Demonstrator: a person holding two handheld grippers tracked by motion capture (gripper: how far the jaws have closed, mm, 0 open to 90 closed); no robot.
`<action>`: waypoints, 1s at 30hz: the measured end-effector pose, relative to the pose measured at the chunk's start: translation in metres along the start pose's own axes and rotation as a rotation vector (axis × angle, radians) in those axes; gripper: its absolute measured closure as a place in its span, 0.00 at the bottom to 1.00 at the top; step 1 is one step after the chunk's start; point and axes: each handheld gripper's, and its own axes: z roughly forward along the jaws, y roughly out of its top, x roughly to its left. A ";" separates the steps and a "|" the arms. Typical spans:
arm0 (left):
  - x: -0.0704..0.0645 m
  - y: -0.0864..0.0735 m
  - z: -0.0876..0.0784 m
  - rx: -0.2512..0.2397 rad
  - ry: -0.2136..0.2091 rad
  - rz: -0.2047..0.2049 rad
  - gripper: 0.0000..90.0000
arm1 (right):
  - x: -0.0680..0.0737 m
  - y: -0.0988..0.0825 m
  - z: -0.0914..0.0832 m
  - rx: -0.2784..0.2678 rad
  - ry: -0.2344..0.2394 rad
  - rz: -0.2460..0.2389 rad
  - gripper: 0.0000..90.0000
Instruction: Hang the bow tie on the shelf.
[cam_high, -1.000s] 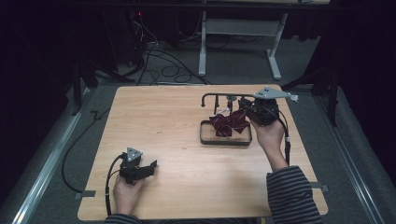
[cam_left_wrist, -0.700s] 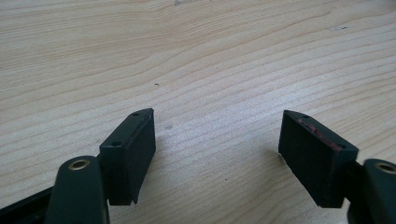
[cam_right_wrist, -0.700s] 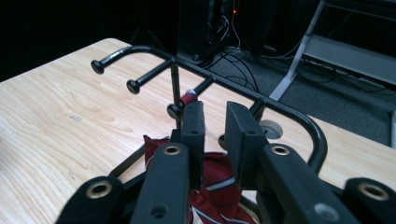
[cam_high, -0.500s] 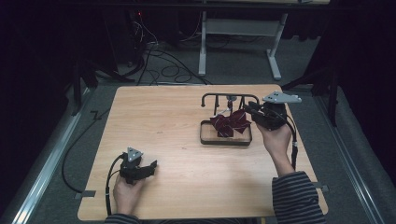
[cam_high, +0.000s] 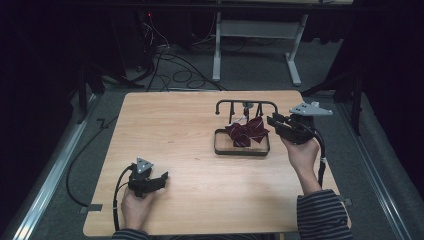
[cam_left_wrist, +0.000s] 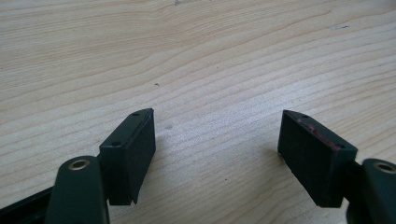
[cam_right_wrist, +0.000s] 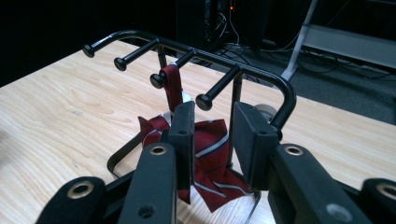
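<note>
Two hands come in from the bottom of the high view, each holding a black gripper over a light wooden table (cam_high: 190, 200). Nearest, at the lower left of that frame, the left gripper (cam_high: 161, 179) rests low on the tabletop in the person's left hand (cam_high: 134, 207), a cable looping off its back. In the left gripper view its jaws stand wide apart with only bare wood grain between them, so it is released and holds nothing. At the lower right, a striped sleeve (cam_high: 320, 215) leads up to the right hand (cam_high: 301, 152), which holds the right gripper (cam_high: 272, 121) at the right-centre of the frame, pointing left toward a black wire rack (cam_high: 246, 104) with short knobbed pegs. In the right gripper view its jaws are parted by a narrow gap with nothing pinched between them; it is released, just short of the rack. A maroon striped necktie (cam_right_wrist: 212, 140) hangs by a strap from one peg and bunches down into the rack's dark base tray (cam_high: 240, 150). Beyond the table's far edge, at the top of the frame, lie floor cables (cam_high: 170, 60) and a white frame's legs (cam_high: 295, 60).
</note>
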 end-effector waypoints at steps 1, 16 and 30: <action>0.000 0.000 0.000 0.002 0.000 0.002 0.31 | 0.000 -0.001 -0.001 0.003 0.003 0.008 0.79; -0.001 0.000 0.000 0.003 0.005 0.004 0.31 | -0.013 -0.017 -0.017 -0.004 0.032 0.058 0.75; 0.000 0.000 0.000 0.003 0.000 0.002 0.31 | -0.019 -0.032 -0.039 0.000 0.028 0.083 0.73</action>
